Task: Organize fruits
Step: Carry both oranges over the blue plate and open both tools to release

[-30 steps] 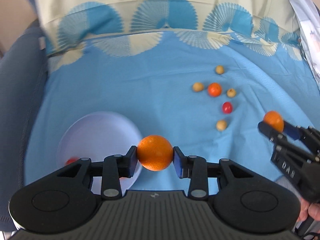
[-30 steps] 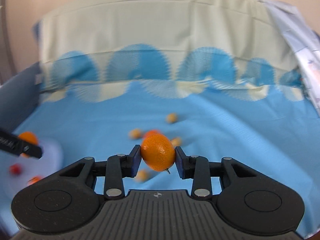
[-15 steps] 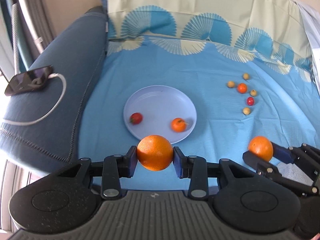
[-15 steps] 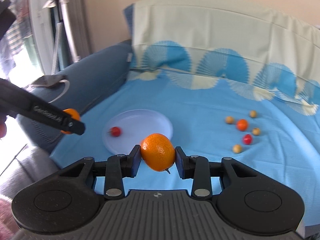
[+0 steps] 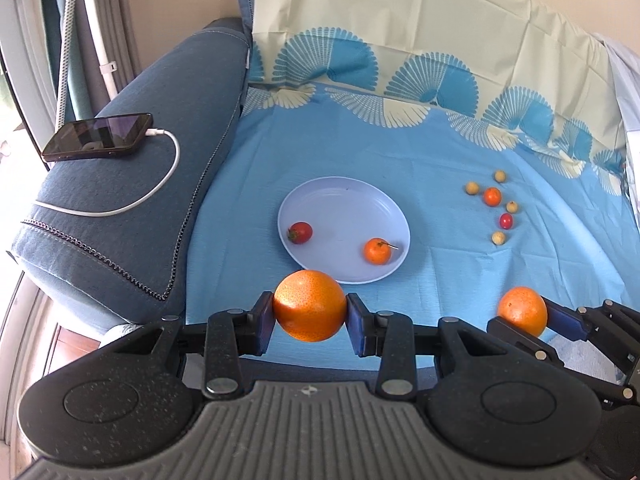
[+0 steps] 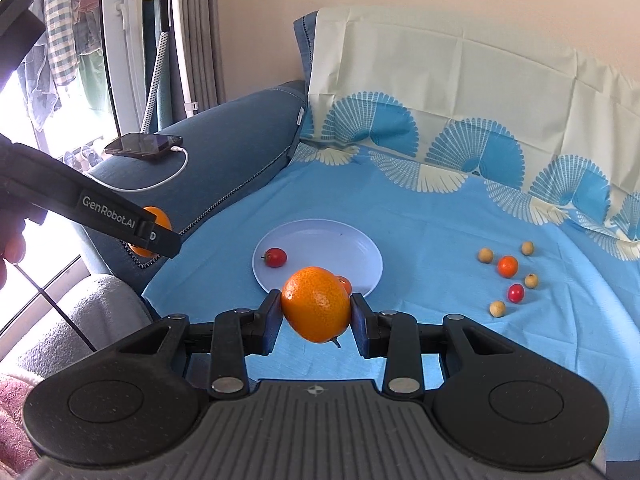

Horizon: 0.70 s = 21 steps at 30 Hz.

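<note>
My left gripper [image 5: 310, 322] is shut on a large orange [image 5: 310, 306], held above the near edge of the blue cloth. My right gripper [image 6: 316, 320] is shut on another orange [image 6: 316, 304]; in the left wrist view this second orange [image 5: 522, 312] shows at the right. A pale blue plate [image 5: 344, 200] lies on the cloth beyond both, holding a red fruit [image 5: 300, 233] and a small orange fruit [image 5: 377, 251]. To the plate's right lies a cluster of several small fruits: tan ones [image 5: 472, 188], a small orange one [image 5: 492, 196] and a red one [image 5: 506, 221].
A dark blue sofa armrest [image 5: 132, 200] stands to the left with a phone [image 5: 98, 142] and its white cable on it. The patterned cloth [image 5: 420, 152] runs up the backrest. A clothes steamer stand [image 6: 172, 40] and hanging clothes are at the far left.
Both grippers have pulled back and risen with their oranges, so the plate, the armrest and the fruit cluster now look farther off. The grips are unchanged.
</note>
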### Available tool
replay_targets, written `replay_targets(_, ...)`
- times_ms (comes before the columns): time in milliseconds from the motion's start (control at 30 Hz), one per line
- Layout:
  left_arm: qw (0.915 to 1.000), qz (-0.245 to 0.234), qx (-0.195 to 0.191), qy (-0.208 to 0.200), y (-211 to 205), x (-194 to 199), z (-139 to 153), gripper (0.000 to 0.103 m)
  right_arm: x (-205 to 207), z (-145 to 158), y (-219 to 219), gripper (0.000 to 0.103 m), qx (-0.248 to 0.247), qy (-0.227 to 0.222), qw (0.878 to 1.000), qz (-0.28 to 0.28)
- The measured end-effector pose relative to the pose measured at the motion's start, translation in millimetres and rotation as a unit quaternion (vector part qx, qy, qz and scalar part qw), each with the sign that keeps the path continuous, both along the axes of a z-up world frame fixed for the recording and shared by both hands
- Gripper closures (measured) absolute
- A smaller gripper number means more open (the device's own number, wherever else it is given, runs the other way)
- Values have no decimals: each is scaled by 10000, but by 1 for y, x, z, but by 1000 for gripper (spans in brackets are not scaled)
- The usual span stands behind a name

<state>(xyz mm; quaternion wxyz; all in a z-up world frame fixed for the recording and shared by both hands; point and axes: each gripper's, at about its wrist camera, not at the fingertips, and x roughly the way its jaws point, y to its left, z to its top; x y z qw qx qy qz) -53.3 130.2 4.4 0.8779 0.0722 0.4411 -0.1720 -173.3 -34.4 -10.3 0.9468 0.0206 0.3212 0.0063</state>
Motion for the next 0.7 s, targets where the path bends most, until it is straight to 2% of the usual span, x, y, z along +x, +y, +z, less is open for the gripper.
replay_targets(700, 9999, 108, -1, 32, -1, 16, -4, 61, 9, -6, -4, 65, 44, 73, 9999, -92)
